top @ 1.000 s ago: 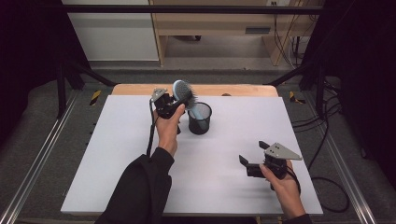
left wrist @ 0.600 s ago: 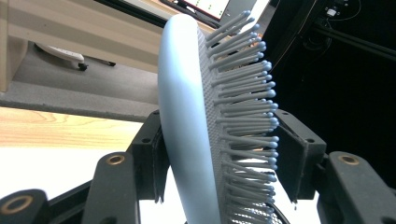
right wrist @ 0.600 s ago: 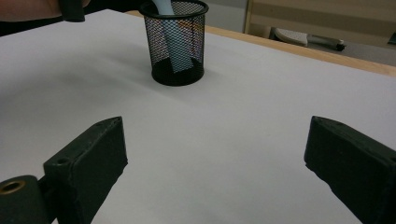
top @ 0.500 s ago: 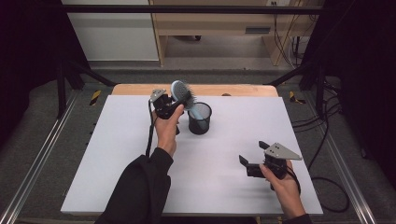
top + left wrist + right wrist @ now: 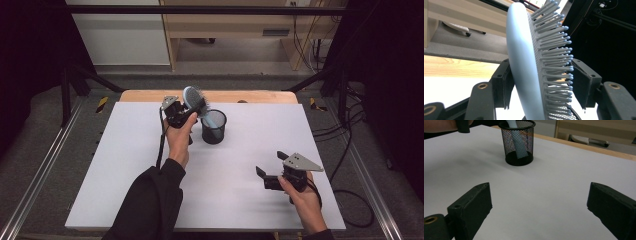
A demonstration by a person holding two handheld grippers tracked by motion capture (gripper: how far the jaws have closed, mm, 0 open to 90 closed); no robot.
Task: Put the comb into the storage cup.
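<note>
A pale blue hairbrush (image 5: 192, 97) stands with its handle down in a black mesh cup (image 5: 213, 127) at the table's far middle. My left gripper (image 5: 191, 105) is at the brush head. In the left gripper view the brush head (image 5: 524, 62) stands between the jaws: one pad lies against its smooth back, and the bristle tips sit just off the other pad. These jaws have just been opening. My right gripper (image 5: 268, 162) rests open near the front right, with nothing between its jaws. The right gripper view (image 5: 539, 202) faces the cup (image 5: 518, 142).
The white tabletop (image 5: 125, 165) lies on a wooden board whose far edge (image 5: 250, 96) shows behind the cup. Metal rails run along both sides, and cables lie on the floor at the right. A wooden shelf unit stands beyond the table.
</note>
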